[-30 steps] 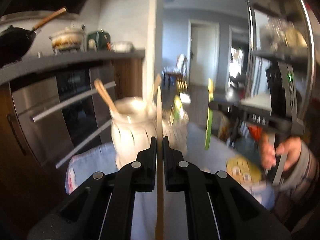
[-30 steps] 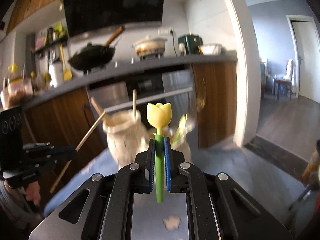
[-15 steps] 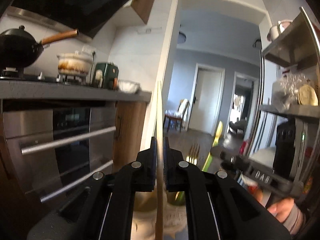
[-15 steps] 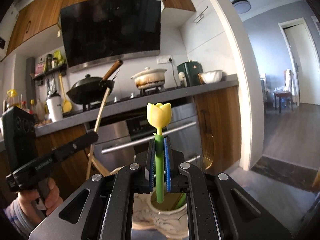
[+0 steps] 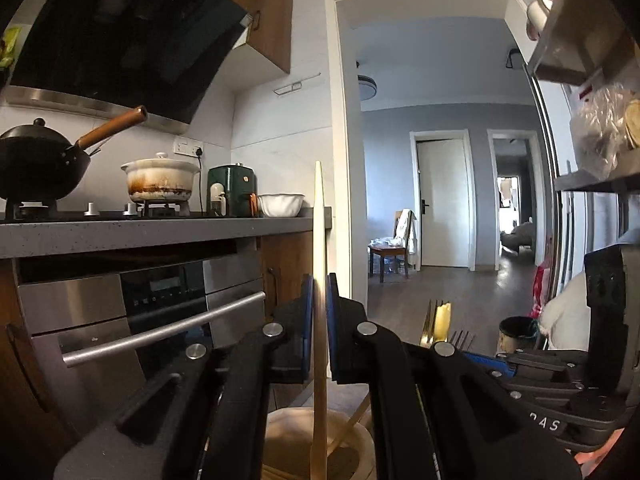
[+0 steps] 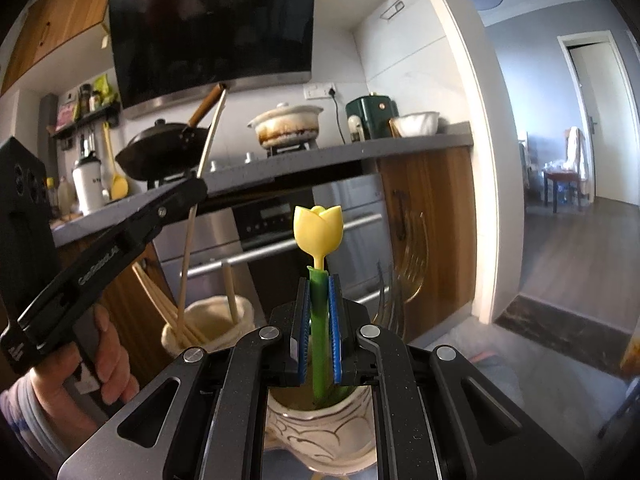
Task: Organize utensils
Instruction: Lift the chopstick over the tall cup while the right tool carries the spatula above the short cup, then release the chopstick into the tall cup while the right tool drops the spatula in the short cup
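Observation:
My left gripper [image 5: 319, 312] is shut on an upright wooden chopstick [image 5: 319, 216]. Its lower end reaches into a cream holder [image 5: 288, 436] right below the fingers. In the right wrist view that holder [image 6: 208, 320] has several chopsticks in it, and the left gripper [image 6: 196, 192] hangs above it. My right gripper [image 6: 319, 312] is shut on the green stem of a utensil with a yellow tulip top [image 6: 319, 228]. The stem's lower end dips into a white patterned holder [image 6: 320, 440]. A gold fork [image 6: 406, 264] and a dark fork [image 6: 382, 292] stand in it too.
Behind stands a kitchen counter [image 5: 160, 232] with a black wok [image 5: 36, 164], a white pot [image 5: 160, 180] and a green appliance [image 5: 230, 188]. An oven with a bar handle [image 5: 160, 332] sits below. A metal shelf [image 5: 592, 176] rises at right, and a doorway [image 5: 440, 200] opens beyond.
Both views have swung upward, so the holders sank to the bottom edge. The chopstick came over the cream holder and the tulip utensil over the patterned one. Both grips held.

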A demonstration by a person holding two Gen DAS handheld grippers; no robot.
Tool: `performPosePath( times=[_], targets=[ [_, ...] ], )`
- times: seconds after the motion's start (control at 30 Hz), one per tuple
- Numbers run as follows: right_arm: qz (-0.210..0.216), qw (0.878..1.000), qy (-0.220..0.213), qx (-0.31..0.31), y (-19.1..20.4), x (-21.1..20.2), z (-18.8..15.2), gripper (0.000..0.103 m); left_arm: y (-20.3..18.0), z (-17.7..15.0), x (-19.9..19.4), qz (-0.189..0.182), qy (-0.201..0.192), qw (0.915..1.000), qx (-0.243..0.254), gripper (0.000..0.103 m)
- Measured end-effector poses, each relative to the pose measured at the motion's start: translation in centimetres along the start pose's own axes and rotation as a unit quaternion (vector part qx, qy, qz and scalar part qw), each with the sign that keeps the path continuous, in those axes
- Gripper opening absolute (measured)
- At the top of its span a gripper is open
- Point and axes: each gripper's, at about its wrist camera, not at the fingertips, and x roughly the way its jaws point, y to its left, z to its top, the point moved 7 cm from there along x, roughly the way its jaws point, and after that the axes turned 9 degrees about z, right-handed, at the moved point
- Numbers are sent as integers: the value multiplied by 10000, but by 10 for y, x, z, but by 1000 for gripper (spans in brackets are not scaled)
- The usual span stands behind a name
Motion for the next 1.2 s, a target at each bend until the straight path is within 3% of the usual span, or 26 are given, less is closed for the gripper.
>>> performPosePath(
  times=[0.3, 0.5, 0.83, 0.97, 1.03, 1.07, 1.2],
  targets=[
    [219, 9995, 216, -12, -1, -2, -13, 10, -5, -17, -29, -8, 137, 9999, 62, 6],
    [261, 9980, 573, -2, -1, 6, -29, 10, 6, -48, -36, 55, 785, 9964, -320, 6],
    [139, 9952, 970, -86, 1, 13, -44, 10, 12, -65, -42, -141, 1225, 9910, -524, 9],
    [161, 9953, 950, -113, 3, 9, -44, 18, 12, -63, -45, -56, 1200, 9919, -411, 21],
    [149, 9955, 917, -160, 5, 3, -44, 31, 13, -62, -48, -1, 1180, 9922, -393, 37],
    [110, 9955, 914, -206, 6, -1, -44, 31, 14, -62, -51, 11, 1175, 9922, -407, 45],
    [55, 9953, 932, -249, 7, -18, -49, 36, 12, -68, -66, 17, 1236, 9919, -302, 54]
  ],
)
